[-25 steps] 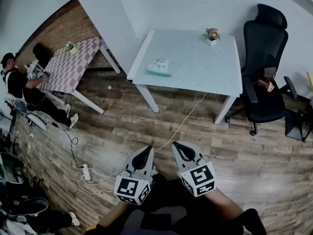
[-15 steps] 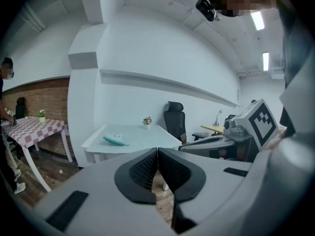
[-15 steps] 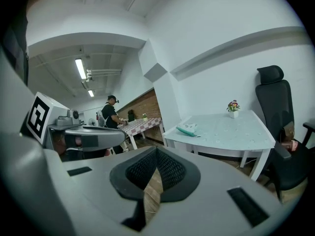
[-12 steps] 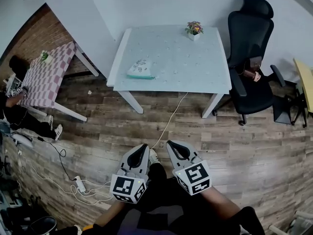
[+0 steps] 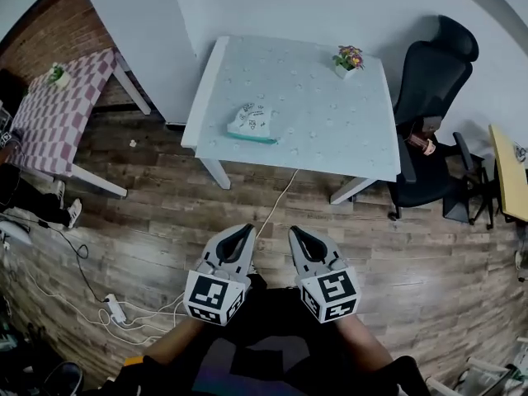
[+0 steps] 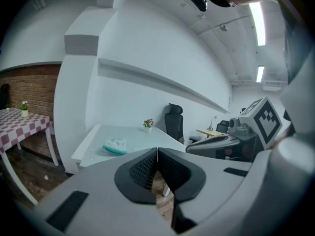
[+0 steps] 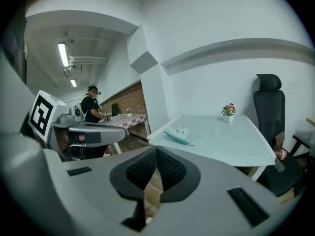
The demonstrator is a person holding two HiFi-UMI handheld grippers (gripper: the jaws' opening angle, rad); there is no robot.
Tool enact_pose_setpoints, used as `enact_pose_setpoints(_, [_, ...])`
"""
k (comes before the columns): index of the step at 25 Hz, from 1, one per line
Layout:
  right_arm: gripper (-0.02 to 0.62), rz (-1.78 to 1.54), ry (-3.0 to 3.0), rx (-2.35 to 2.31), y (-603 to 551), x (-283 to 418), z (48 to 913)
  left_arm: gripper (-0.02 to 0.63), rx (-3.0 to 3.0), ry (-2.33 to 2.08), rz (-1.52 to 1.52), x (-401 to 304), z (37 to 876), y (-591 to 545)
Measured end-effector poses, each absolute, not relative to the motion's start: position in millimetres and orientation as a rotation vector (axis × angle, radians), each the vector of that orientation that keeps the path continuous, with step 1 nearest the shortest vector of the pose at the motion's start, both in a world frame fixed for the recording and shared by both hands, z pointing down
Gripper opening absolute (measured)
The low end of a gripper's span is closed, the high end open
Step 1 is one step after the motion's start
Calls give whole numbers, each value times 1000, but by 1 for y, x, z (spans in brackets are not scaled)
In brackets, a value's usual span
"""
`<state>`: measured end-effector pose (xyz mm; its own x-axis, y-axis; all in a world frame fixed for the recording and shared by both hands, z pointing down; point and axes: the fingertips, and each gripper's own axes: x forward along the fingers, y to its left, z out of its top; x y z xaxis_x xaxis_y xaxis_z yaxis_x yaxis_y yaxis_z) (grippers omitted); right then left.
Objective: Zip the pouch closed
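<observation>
Pouch (image 5: 252, 124) lay on white tabletop (image 5: 330, 114), near its front left edge, teal zipper side facing camera. Small flower pot (image 5: 349, 59) stood at far side, well apart from pouch. Side by side over wooden floor (image 5: 396, 246), short of table: left gripper (image 5: 246, 231) and right gripper (image 5: 295, 233), both well apart from pouch. Fingers (image 6: 141, 170) of left gripper were pressed together, nothing between. Fingers (image 7: 170, 170) of right gripper were likewise closed and empty. Neither gripper touched anything. Black chair (image 5: 429, 97) stood at tabletop's right.
</observation>
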<state>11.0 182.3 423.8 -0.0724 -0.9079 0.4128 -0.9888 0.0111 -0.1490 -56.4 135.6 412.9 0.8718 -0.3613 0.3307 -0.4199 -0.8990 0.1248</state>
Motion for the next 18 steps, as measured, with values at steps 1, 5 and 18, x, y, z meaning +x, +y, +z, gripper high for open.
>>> enact_pose_setpoints(1, [17,588,-2067,1999,175,10,420,11,2861,-585,441,-57,408,126])
enact_pose_setpoints(5, [17,545,-2006,2019,142,10,411,11,2887,-532,442,-60,402,94])
enact_pose_setpoints(18, [17,439,-1864,1994,80,32,405,11,2886,-486,410,-59,414,40])
